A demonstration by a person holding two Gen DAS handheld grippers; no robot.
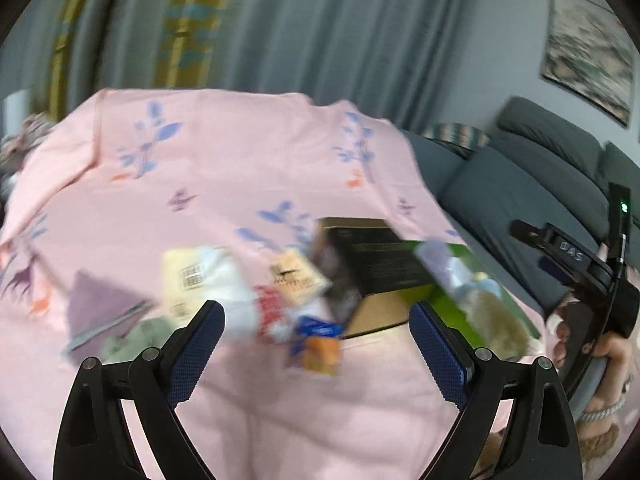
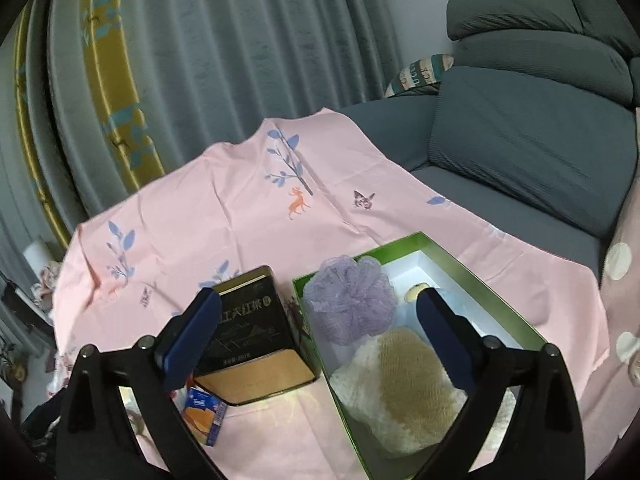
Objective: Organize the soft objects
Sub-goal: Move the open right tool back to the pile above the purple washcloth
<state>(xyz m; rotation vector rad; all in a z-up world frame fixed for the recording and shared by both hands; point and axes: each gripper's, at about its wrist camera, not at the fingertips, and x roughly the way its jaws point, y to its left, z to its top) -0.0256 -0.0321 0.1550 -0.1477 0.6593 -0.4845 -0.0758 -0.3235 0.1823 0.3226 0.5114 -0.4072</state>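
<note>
A green box (image 2: 484, 276) with a white inside stands on the pink cloth (image 2: 224, 216). In it lie a purple mesh pouf (image 2: 348, 300), a white and tan scrub pad (image 2: 404, 392) and a pale blue soft item (image 2: 404, 316). My right gripper (image 2: 320, 332) is open and empty above the box's near left edge. My left gripper (image 1: 316, 344) is open and empty above the cloth (image 1: 248, 168), near a blurred pile: a purple folded cloth (image 1: 96, 308), a pale green cloth (image 1: 140, 336), white packets (image 1: 208, 276) and a small blue and orange carton (image 1: 320, 344). The green box (image 1: 480, 292) lies to its right.
A black and gold tin (image 2: 256, 336) stands left of the green box, with the blue and orange carton (image 2: 206, 412) in front of it. A grey sofa (image 2: 520, 120) is at the right, curtains (image 2: 200, 60) behind. The other hand-held gripper (image 1: 592, 280) shows at the right edge.
</note>
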